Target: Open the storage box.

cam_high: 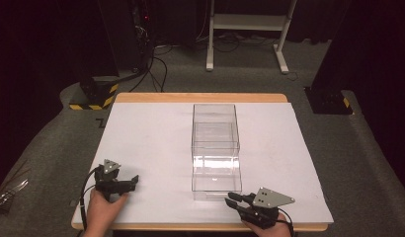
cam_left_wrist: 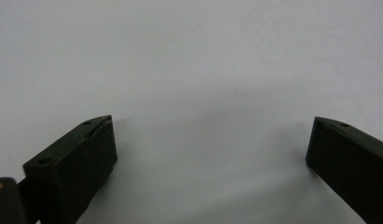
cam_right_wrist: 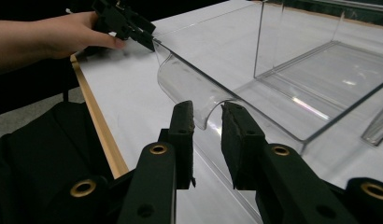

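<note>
Two grippers (cam_high: 133, 180) (cam_high: 232, 199), one clear bin (cam_high: 215, 148)

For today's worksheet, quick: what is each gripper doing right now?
Left gripper: open, holding nothing, over the bare white table.
Right gripper: nearly shut around the clear box's curved front lip; contact cannot be told.

A tall clear plastic box (cam_high: 215, 150) stands in the middle of the white table top (cam_high: 146, 143), and it blocks the way across. Both sides of it are bare, so a hand can pass there. The left gripper (cam_high: 122, 183) sits on open table. The right gripper (cam_right_wrist: 207, 122) is right at the box's curved front edge.
</note>
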{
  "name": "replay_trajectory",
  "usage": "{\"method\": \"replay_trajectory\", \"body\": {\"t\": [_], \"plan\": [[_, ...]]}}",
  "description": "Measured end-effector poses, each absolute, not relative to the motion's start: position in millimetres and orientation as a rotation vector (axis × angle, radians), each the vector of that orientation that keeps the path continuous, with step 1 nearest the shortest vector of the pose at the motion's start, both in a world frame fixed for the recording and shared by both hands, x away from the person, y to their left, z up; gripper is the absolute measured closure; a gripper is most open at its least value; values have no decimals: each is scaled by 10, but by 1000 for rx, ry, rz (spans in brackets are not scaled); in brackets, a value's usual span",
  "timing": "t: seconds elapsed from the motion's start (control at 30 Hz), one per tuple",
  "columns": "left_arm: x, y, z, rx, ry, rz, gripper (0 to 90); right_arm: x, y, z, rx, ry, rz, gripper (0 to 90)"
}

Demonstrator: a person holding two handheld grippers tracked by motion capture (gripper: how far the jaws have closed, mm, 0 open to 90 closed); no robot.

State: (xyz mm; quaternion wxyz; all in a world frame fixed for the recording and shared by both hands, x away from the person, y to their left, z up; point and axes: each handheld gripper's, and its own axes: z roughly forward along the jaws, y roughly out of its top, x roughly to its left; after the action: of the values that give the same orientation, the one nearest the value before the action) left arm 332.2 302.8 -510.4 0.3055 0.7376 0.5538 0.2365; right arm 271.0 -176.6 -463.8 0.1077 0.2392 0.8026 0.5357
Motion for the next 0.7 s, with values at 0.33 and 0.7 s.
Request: {"method": "replay_trajectory", "body": {"t": [0.33, 0.7], "plan": [[3322, 3029, -5103, 1956, 1464, 628, 17, 2679, -1851, -4499, 693, 2288, 1617, 750], [3322, 3028, -5104, 1954, 1466, 626, 17, 2756, -1914, -4413, 730, 2174, 1641, 681]]}}
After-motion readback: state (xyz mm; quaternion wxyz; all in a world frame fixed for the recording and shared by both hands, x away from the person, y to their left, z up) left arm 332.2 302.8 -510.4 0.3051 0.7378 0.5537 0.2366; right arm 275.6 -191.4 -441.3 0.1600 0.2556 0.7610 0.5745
